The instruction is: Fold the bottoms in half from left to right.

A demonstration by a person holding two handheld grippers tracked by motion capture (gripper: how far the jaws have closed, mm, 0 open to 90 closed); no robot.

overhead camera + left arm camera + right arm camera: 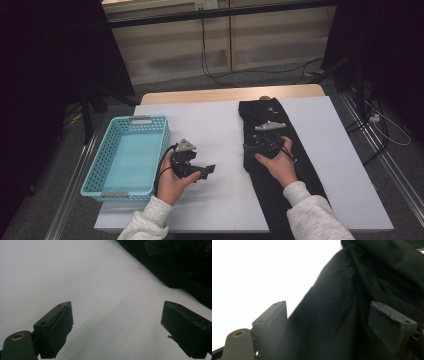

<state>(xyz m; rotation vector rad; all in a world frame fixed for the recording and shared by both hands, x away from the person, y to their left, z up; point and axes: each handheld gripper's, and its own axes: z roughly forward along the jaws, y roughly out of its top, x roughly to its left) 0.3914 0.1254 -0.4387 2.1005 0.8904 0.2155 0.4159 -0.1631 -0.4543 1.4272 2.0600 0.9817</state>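
The white table covering (pixel 220 130) carried a long black garment (pixel 280 190), apparently trousers, laid lengthwise down the right half, its near end running off the table edge towards me. A turquoise basket (pixel 107 165) stood at the left edge, well apart from the garment.

My right gripper (pixel 250 148) was over the garment's left edge, about midway along it. Its jaws stood wide apart with black cloth lying between and beneath them, the pads (pixel 390 325) not pressing on anything. My left gripper (pixel 209 170) hung above bare white surface between basket and garment, jaws also wide and holding nothing.

In my judgement the step in hand was taking hold of the garment's edge. To do it well, the right jaws should straddle the raised fold seen in the right gripper view, go low enough to catch the full thickness, and close firmly before any lift.

Limitations: the black gripper merged with the black cloth in the high view, so contact could not be confirmed. The small pale fittings near the garment's far end (pixel 267 107) could not be identified.
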